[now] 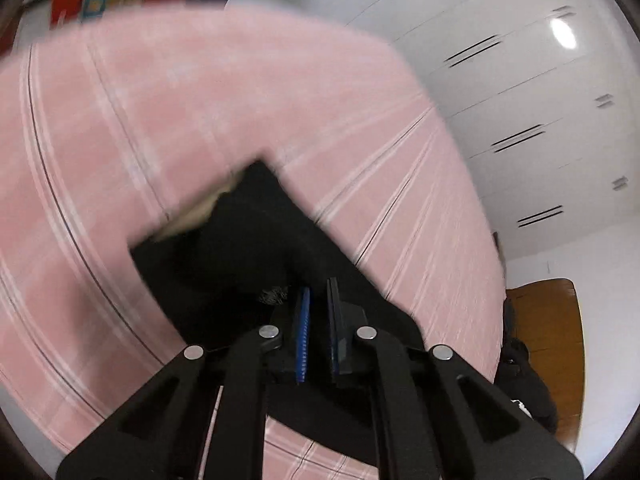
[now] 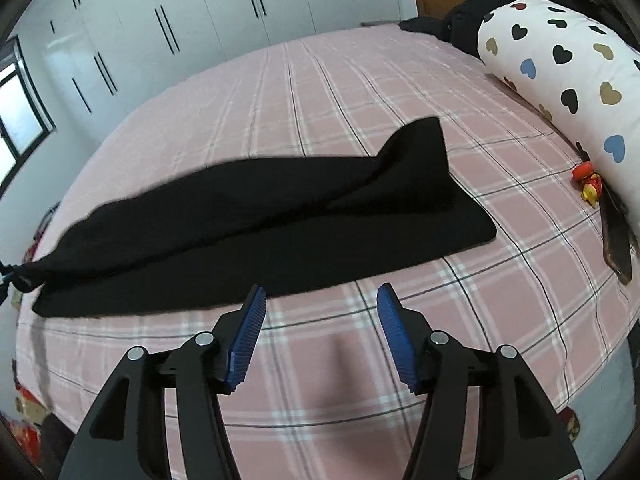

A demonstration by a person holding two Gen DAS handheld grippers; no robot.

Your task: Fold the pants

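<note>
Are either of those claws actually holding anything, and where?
The left gripper is shut on the black pants at one end, seemingly the waist. The right gripper is open, holding nothing, above the bed.

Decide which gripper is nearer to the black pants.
Left. The left gripper is right at the black pants, jaws nearly closed over the fabric. The right gripper hovers open above the pink bedsheet, short of the pants' near edge.
</note>
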